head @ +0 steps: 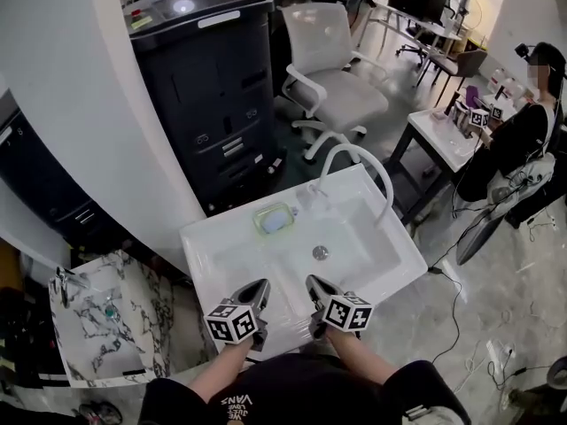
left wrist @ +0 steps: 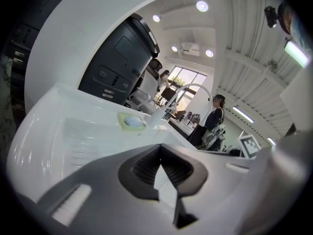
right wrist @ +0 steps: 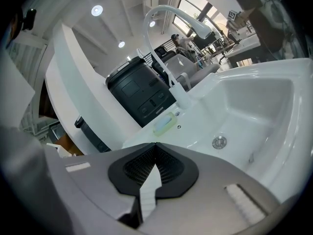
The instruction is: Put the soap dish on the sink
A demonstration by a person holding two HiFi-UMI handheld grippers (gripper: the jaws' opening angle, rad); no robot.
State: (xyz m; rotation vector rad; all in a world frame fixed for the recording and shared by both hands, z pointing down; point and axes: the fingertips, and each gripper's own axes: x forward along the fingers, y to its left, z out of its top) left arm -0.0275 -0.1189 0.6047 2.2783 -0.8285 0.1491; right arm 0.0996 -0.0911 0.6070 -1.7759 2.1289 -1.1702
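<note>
L gripper (head: 260, 287) & R gripper (head: 314, 285) are both shut, jaws together w/ nothing between them. Each gripper view shows the dark ribbed pads (left wrist: 146, 166) meeting at the tip over white porcelain. Both hover side by side above the near rim of the white sink (head: 221, 246), pointing toward its back, marker cubes (head: 235, 322) nearest the person. Neither touches the soap dish (head: 274, 219). The dish is pale green, sits flat on the sink's back ledge, just left of the faucet (head: 354, 162) base, well apart from both grippers. In it lies a pale blue soap bar (left wrist: 132, 121). The sink's basin (head: 354, 237) lies right of the dish & shows a round metal drain (head: 320, 252) on its floor. The white faucet arches over the basin's far right side. Beyond the ledge stands a dark cabinet-like machine (head: 208, 87), w/ a white office chair (head: 332, 87) beside it. To the left, lower down, is a marbled basin (head: 89, 326) w/ a small greenish item in it, too small to tell what.
</note>
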